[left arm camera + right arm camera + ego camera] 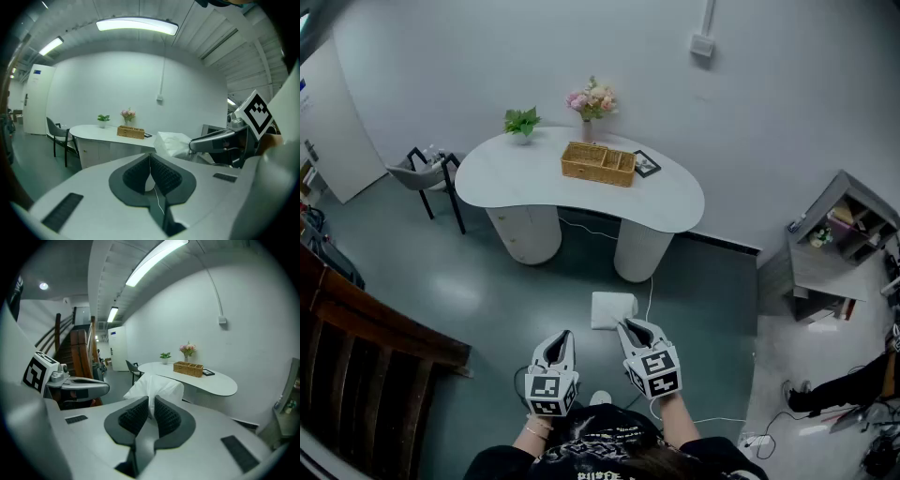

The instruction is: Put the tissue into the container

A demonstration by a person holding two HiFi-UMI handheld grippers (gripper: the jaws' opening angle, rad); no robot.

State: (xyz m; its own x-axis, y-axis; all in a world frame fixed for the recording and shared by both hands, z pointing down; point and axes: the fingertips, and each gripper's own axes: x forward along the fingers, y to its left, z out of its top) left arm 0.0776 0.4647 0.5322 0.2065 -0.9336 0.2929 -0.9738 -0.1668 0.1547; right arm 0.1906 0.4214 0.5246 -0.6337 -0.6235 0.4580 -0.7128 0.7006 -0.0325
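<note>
The white tissue hangs above the floor with my right gripper shut on its near edge. In the right gripper view the tissue bulges out past the pinching jaws of that gripper. The container is a wicker basket with compartments on the white table, well ahead of both grippers; it also shows as the basket in the right gripper view. My left gripper is beside the right one, jaws shut with nothing between them. From it I see the tissue to the right.
On the table stand a small green plant, a vase of pink flowers and a picture frame. A chair is at the table's left end. A grey shelf unit is at the right, a wooden stair rail at the left.
</note>
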